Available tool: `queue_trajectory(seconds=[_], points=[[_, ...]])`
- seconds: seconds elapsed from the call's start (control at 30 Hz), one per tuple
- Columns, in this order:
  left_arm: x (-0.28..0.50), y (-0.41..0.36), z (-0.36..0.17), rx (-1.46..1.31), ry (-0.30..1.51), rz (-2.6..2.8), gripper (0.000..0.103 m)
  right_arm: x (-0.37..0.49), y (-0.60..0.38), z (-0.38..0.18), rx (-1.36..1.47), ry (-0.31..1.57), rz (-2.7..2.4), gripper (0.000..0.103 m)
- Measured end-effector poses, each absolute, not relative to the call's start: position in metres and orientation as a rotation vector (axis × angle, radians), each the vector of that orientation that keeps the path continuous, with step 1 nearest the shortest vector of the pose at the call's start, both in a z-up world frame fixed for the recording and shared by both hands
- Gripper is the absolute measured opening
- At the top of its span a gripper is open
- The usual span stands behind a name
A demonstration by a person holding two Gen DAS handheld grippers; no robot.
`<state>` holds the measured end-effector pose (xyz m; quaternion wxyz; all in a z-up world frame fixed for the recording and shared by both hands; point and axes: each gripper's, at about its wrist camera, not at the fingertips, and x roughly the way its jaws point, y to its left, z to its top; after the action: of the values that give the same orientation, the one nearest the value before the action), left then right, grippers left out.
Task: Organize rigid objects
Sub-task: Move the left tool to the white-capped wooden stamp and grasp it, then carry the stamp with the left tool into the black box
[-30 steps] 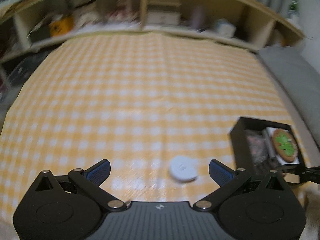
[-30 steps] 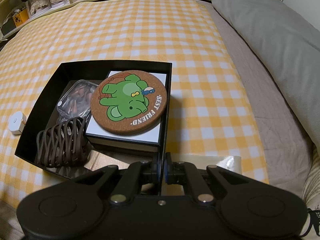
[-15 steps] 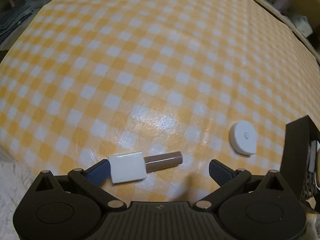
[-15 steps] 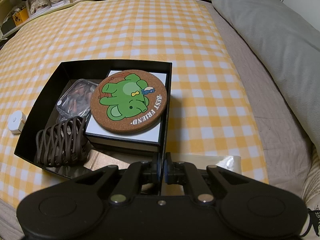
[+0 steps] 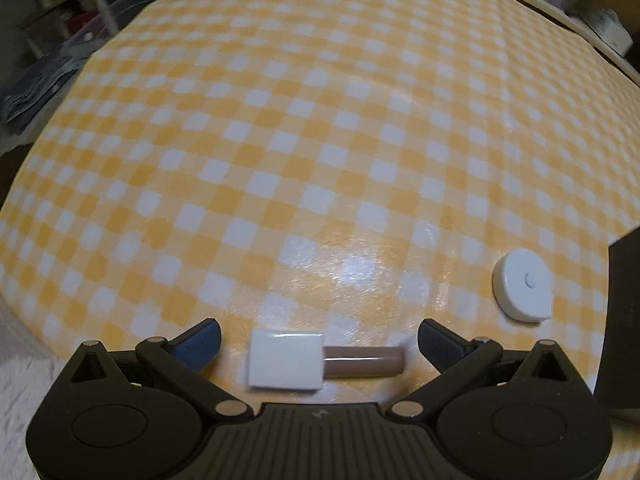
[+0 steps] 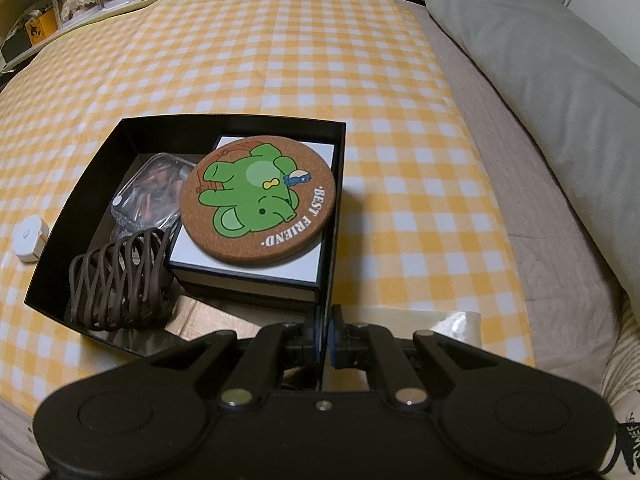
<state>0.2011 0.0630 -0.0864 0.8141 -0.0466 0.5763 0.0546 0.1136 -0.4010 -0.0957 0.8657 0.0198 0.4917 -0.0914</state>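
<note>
The small bottle with a white square cap (image 5: 285, 359) and a slim brown tube body lies flat on its side on the yellow checked cloth (image 5: 320, 140), directly between the spread fingers of the left gripper (image 5: 319, 346). The cap sits nearer the left finger, the brown end points toward the right finger, and neither pad touches it. It looks light, stiff and glossy, so the round body would probably roll or slip under a pinch; the flat-sided cap seems the surer place to take hold, though the bottle's long axis runs across the gap, so the pads would meet its two ends unless the gripper turns.

Beyond the right finger, well apart, lies a white round puck (image 5: 523, 285), and past that the dark wall of the black box (image 5: 624, 320) cuts the edge of the view.

The right gripper (image 6: 323, 338) has its jaws pinched closed on the near wall of that black box (image 6: 332, 240), steadying it. Ahead of those jaws the box holds a cork elephant coaster (image 6: 258, 200) on a white-topped box (image 6: 248, 266), a clear packet (image 6: 150, 192) and a brown coiled holder (image 6: 120, 280).
</note>
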Motion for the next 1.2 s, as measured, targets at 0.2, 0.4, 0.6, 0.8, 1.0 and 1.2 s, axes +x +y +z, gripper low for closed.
queue_trajectory(seconds=[0.2, 0.4, 0.6, 0.8, 1.0, 1.2], points=[[0.205, 0.045, -0.096, 0.005, 1.261, 0.04, 0.103, 0.114, -0.401, -0.096, 0.042, 1.03, -0.192, 0.005], [0.2, 0.036, -0.098, 0.098, 1.252, 0.079, 0.103, 0.113, -0.401, -0.096, 0.037, 1.031, -0.192, 0.005], [0.212, 0.031, -0.104, 0.131, 1.257, 0.07, 0.1, 0.113, -0.401, -0.097, 0.035, 1.036, -0.189, 0.005], [0.219, 0.031, -0.11, 0.138, 1.247, 0.018, 0.086, 0.113, -0.401, -0.097, 0.037, 1.035, -0.189, 0.005], [0.207, 0.015, -0.093, 0.121, 1.221, -0.006, 0.086, 0.113, -0.401, -0.096, 0.035, 1.035, -0.189, 0.005], [0.201, 0.008, -0.051, 0.01, 1.148, -0.086, 0.086, 0.113, -0.401, -0.097, 0.036, 1.035, -0.19, 0.005]])
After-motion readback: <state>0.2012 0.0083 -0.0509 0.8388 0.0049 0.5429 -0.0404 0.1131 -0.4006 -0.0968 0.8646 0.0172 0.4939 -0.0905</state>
